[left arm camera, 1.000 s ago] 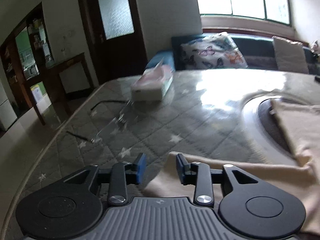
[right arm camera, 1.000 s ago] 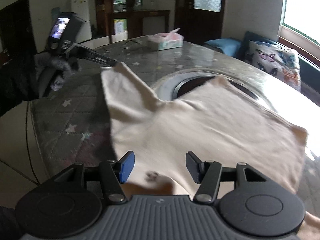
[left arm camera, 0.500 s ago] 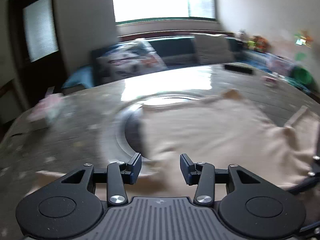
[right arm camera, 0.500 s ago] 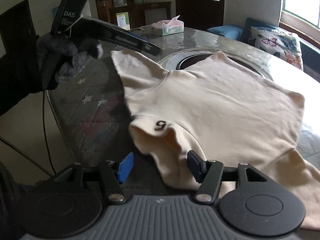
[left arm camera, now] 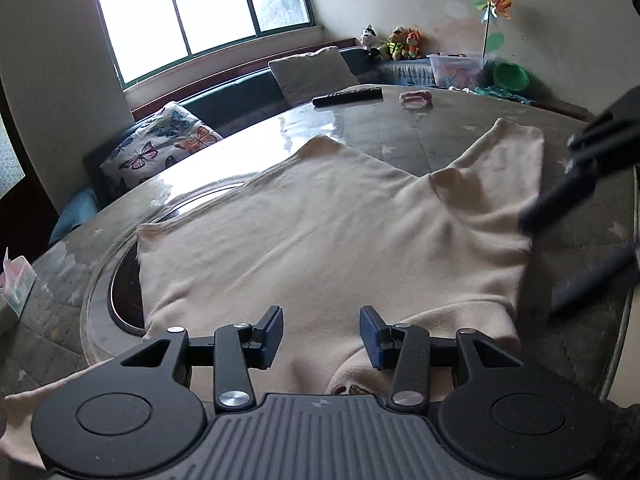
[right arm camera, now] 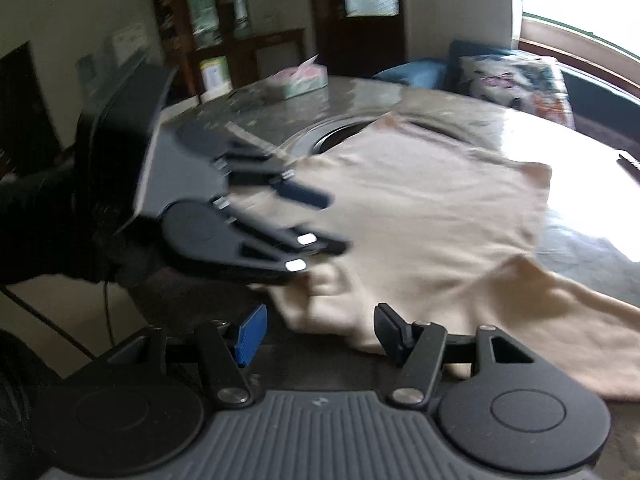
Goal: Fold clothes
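The cream shirt [left arm camera: 332,232] lies spread flat on the round table [left arm camera: 420,128], collar end nearest both tools. The left gripper [left arm camera: 320,332] and right gripper [right arm camera: 316,332] hover just above that collar end, jaws wide, holding nothing. To fold well, each should probably pinch one shoulder by the collar, nipping both layers, then lift evenly.

Remote [left arm camera: 347,96], tissue box [right arm camera: 298,79], butterfly cushion [left arm camera: 160,140], plush toys [left arm camera: 394,42].

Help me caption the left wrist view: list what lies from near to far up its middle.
Left gripper → cream shirt → glossy bare table → black remote → plain cushion → window.
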A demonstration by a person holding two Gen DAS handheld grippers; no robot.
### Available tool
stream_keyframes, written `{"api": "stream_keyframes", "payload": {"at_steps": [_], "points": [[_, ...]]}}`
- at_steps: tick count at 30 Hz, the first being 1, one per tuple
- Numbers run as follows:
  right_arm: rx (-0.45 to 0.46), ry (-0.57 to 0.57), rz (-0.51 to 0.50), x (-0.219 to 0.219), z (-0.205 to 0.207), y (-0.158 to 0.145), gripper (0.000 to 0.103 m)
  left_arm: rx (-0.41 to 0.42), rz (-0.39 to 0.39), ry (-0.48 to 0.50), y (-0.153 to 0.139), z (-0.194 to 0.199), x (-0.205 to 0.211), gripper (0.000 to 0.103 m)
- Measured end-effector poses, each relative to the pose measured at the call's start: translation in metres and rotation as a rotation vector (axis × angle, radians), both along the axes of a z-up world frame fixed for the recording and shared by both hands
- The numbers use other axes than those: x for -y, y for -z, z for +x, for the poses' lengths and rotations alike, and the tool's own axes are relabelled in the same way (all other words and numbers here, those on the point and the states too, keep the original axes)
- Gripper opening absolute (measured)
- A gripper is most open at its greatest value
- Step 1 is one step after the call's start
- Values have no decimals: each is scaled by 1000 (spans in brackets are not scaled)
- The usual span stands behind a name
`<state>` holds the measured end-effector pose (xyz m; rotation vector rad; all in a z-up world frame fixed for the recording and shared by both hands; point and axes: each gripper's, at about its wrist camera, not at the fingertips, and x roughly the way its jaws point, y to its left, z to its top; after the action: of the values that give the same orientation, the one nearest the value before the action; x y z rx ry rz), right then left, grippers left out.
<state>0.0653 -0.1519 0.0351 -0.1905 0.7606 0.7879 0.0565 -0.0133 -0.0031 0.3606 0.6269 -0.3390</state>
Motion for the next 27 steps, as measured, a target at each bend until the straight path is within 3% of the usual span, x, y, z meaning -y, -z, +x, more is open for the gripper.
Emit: {"api": "stream_keyframes", "payload": {"at_steps": [5, 11, 16, 22, 24, 27], "points": [[37, 197, -4, 45, 16, -3, 60, 30, -34, 11, -14, 1, 6, 46], [63, 499, -37, 106, 48, 14, 52, 18, -57, 76, -14, 5, 30, 46], [55, 637, -75, 146, 61, 31, 44, -14, -49, 150, -5, 0, 49, 46], [68, 847, -64, 192, 72, 38, 44, -30, -36, 185, -1, -4, 62, 45], [52, 876, -37, 203, 76, 41, 44, -30, -38, 188, -1, -3, 63, 45], [50, 887, -14, 209, 80, 45, 34, -37, -39, 188, 0, -2, 65, 45]]}}
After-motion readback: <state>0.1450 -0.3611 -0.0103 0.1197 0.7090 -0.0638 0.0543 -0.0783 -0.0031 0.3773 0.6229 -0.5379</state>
